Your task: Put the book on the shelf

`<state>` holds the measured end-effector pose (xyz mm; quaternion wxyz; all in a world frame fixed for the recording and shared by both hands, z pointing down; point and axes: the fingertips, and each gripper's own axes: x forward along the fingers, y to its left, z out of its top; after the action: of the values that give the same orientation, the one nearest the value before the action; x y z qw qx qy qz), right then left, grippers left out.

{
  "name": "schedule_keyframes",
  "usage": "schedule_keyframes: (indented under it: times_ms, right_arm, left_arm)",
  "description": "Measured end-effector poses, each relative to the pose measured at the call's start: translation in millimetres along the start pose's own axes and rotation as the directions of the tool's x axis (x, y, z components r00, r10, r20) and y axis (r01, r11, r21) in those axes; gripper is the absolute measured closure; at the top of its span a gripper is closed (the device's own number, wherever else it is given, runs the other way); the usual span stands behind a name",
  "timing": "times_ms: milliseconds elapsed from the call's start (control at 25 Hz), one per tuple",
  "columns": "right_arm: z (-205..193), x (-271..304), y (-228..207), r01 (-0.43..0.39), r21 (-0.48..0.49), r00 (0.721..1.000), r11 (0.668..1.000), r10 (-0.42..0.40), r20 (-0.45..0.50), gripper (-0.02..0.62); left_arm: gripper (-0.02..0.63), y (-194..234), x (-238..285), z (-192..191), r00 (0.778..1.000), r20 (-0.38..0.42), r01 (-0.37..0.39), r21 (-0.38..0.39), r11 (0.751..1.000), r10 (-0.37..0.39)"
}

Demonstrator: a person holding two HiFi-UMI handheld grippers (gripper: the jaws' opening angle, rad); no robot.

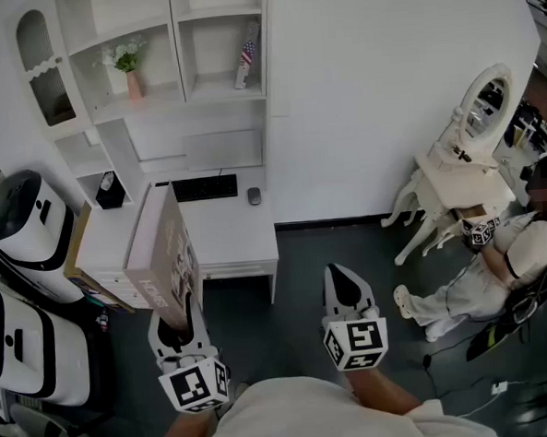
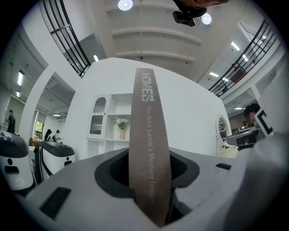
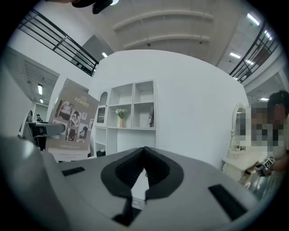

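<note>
A large tan book [image 1: 165,256] with "HOMES" on its spine [image 2: 146,144] stands upright in my left gripper [image 1: 181,331], whose jaws are shut on its lower edge. In the right gripper view the book's cover [image 3: 72,122], with its photos, shows at the left. The white shelf unit [image 1: 180,52] stands ahead against the wall, beyond the book; it also appears in the left gripper view [image 2: 115,122] and the right gripper view [image 3: 133,108]. My right gripper [image 1: 344,287] hangs over the dark floor to the right of the book, jaws shut [image 3: 144,151] and nothing held.
A white desk [image 1: 238,243] below the shelves carries a keyboard [image 1: 205,188] and a mouse [image 1: 254,197]. One shelf holds a pink vase with flowers [image 1: 132,78], another a small flag [image 1: 245,58]. White machines [image 1: 24,219] stand at left. A vanity table [image 1: 465,178] and a seated person [image 1: 525,253] are at right.
</note>
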<state>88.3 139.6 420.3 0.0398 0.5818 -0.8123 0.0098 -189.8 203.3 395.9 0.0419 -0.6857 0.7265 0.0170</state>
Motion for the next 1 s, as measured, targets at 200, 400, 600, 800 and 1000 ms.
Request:
schedule_keyframes:
  times_ms: [200, 400, 600, 800, 1000]
  right_arm:
    - [-2, 0, 0, -0.002, -0.001, 1.000, 1.000, 0.002, -0.008, 0.592]
    - [-3, 0, 1, 0.003, 0.002, 1.000, 1.000, -0.003, -0.009, 0.592]
    - [-7, -1, -2, 0.004, 0.019, 1.000, 1.000, -0.003, -0.012, 0.591]
    - [-20, 5, -9, -0.041, 0.022, 0.998, 0.999, 0.042, -0.036, 0.591]
    - [-22, 6, -36, -0.076, 0.010, 0.996, 0.997, 0.077, -0.038, 0.591]
  left_arm:
    - [0.440, 0, 0, -1, 1.000, -0.002, -0.004, 0.001, 1.000, 0.004]
    - [0.440, 1, 1, -3, 1.000, -0.005, 0.001, 0.004, 1.000, -0.001]
    - [0.440, -3, 7, -7, 1.000, -0.020, 0.010, 0.009, 1.000, -0.010]
    - [0.440, -15, 18, -10, 1.000, -0.029, -0.001, 0.015, 1.000, 0.001]
    - [0.441, -33, 25, -4, 0.999, -0.010, -0.046, 0.017, 0.999, 0.046]
